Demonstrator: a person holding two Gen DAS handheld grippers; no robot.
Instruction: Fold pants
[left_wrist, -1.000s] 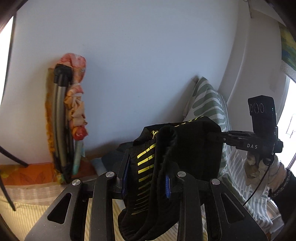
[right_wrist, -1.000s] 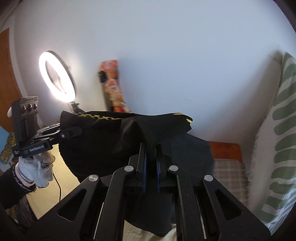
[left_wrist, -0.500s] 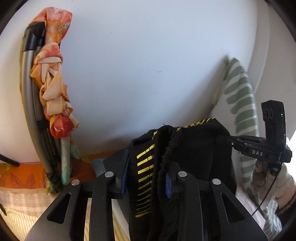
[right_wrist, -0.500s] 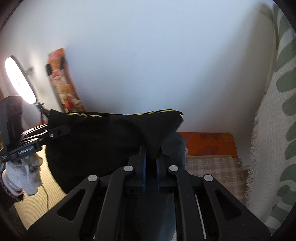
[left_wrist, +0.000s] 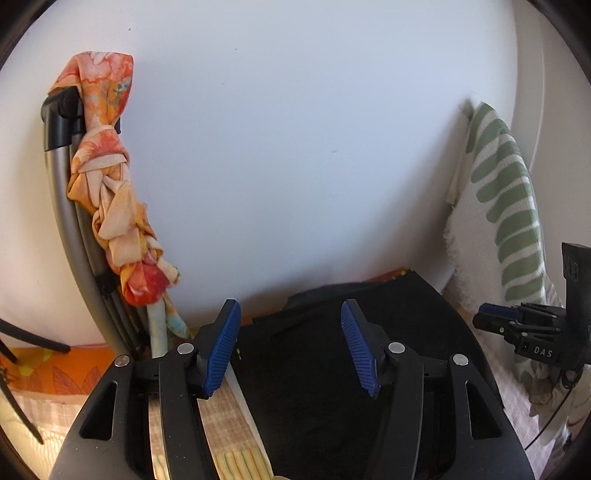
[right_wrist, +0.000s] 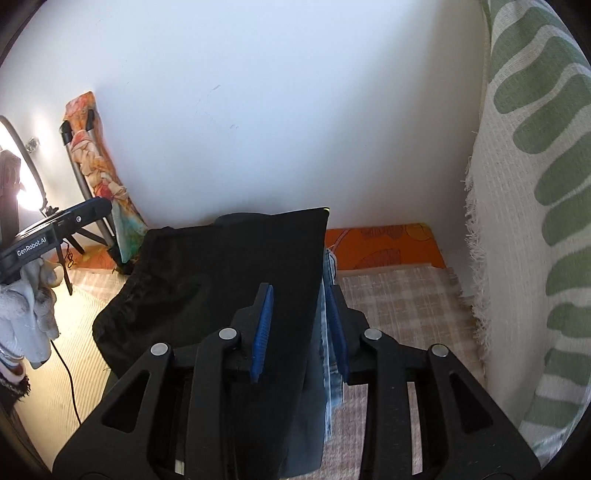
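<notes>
The black pants (left_wrist: 332, 369) lie folded on a pile at the back of the bed, also in the right wrist view (right_wrist: 221, 273). My left gripper (left_wrist: 291, 325) is open and empty just above their left part. My right gripper (right_wrist: 299, 306) is open over their right edge, holding nothing. The right gripper also shows at the right of the left wrist view (left_wrist: 495, 314). The left gripper also shows at the left of the right wrist view (right_wrist: 94, 210).
Folded blue jeans (right_wrist: 328, 332) lie under the black pants. A white wall (left_wrist: 295, 147) is close behind. A folded frame wrapped in orange cloth (left_wrist: 110, 184) leans at left. A green-striped cushion (right_wrist: 535, 184) stands at right. The bed has a checked cover (right_wrist: 399, 295).
Both grippers have opened and let go of the black pants, which dropped from the raised hold onto the pile. Both views have tipped down toward the bed.
</notes>
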